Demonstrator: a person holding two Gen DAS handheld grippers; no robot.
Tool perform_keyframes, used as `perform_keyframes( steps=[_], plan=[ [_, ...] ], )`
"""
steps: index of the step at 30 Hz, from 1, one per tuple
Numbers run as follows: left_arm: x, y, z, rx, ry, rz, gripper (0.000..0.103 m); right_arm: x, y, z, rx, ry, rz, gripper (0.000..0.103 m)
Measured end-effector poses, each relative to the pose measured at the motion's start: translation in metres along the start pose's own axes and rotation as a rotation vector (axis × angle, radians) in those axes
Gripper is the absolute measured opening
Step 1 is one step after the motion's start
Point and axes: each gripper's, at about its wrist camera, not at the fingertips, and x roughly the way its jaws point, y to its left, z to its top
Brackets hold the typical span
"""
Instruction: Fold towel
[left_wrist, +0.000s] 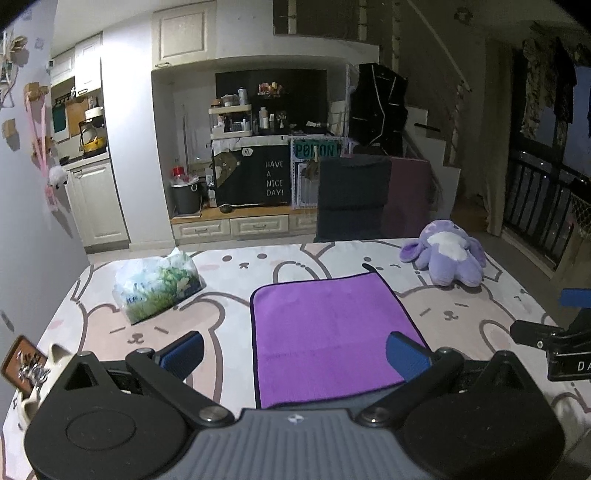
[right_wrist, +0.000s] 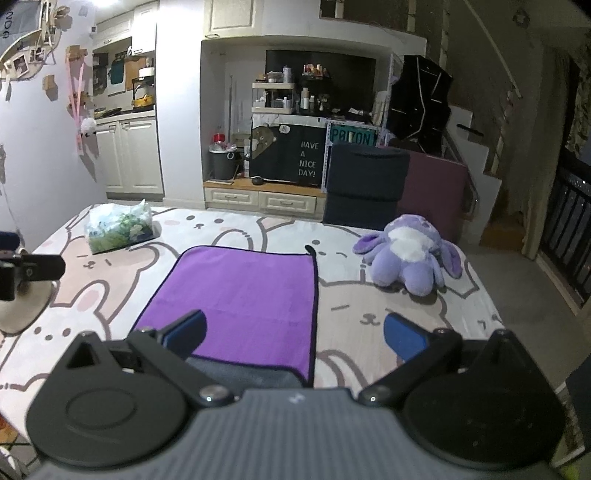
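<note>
A purple towel (left_wrist: 328, 332) with a dark edge lies flat on the bunny-print table cover (left_wrist: 229, 280); its grey underside shows at the near edge. It also shows in the right wrist view (right_wrist: 240, 302). My left gripper (left_wrist: 295, 354) is open and empty, its blue pads straddling the towel's near left part. My right gripper (right_wrist: 295, 336) is open and empty, over the towel's near right corner. The right gripper's tip shows at the right edge of the left wrist view (left_wrist: 554, 343).
A plastic bag of greens (left_wrist: 157, 291) lies at the far left of the table. A purple plush toy (left_wrist: 447, 254) sits at the far right. A cat-shaped holder (left_wrist: 33, 373) stands at the near left edge. A dark chair (left_wrist: 352, 199) stands behind the table.
</note>
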Motion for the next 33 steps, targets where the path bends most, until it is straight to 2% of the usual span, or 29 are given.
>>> perform_keyframes(
  steps=[7, 14, 17, 21, 24, 27, 33],
  plan=[
    [0.038, 0.002, -0.001, 0.005, 0.015, -0.045, 0.103, 0.042, -0.002, 0.007, -0.030, 0.011, 0.046, 0.103],
    [0.082, 0.009, -0.020, 0.020, 0.087, -0.064, 0.103, 0.083, -0.002, -0.004, -0.031, 0.040, 0.098, 0.103],
    [0.102, 0.014, -0.031, 0.018, 0.145, -0.067, 0.103, 0.103, -0.003, -0.014, -0.013, 0.073, 0.125, 0.103],
    [0.125, 0.022, -0.048, 0.018, 0.199, -0.082, 0.103, 0.124, -0.004, -0.031, -0.016, 0.099, 0.087, 0.103],
    [0.137, 0.027, -0.058, -0.006, 0.222, -0.101, 0.103, 0.139, -0.010, -0.042, -0.013, 0.135, 0.085, 0.103],
    [0.150, 0.034, -0.065, -0.050, 0.282, -0.122, 0.103, 0.151, -0.013, -0.053, -0.006, 0.158, 0.084, 0.103],
    [0.161, 0.045, -0.073, -0.105, 0.301, -0.079, 0.103, 0.168, -0.019, -0.066, 0.008, 0.190, 0.122, 0.103]
  ],
)
